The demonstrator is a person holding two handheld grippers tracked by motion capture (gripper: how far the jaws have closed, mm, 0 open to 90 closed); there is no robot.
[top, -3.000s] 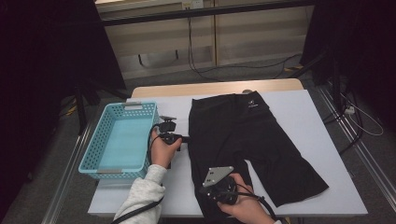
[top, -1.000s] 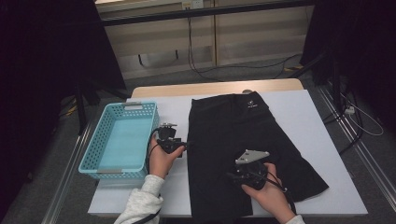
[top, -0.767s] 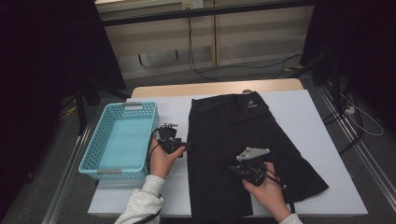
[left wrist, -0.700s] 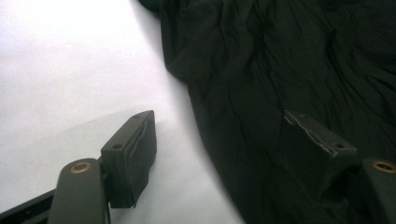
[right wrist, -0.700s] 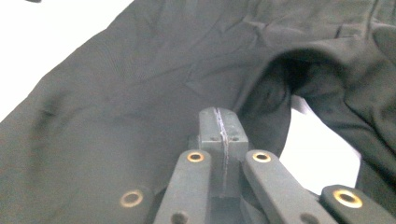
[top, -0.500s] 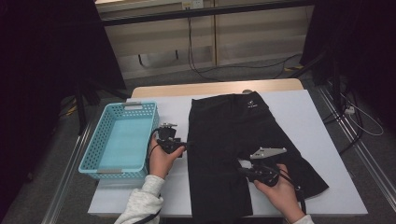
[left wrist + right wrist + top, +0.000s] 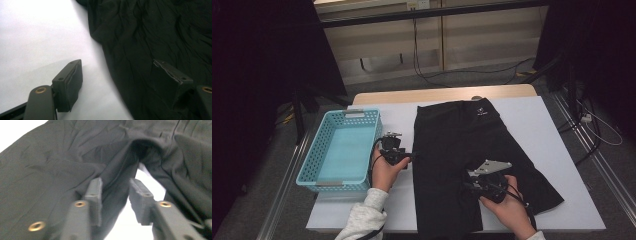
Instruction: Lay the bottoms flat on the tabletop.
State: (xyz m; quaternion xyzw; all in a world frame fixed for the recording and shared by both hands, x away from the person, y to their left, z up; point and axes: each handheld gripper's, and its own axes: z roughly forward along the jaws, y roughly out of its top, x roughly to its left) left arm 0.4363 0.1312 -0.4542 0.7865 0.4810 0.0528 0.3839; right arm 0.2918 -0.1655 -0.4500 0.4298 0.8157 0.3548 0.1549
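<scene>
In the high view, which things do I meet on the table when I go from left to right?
Blue basket → left tool → black shorts → right tool, which is over the shorts, near their crotch.

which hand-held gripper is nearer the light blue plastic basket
Left. The left hand-held gripper sits just right of the light blue plastic basket, at the edge of the black shorts. The right hand-held gripper is farther right, over the shorts' legs.

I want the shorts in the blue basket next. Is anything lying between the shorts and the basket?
Only the left gripper and its hand, on the white table between the black shorts and the blue basket. Nothing else lies between them.
</scene>
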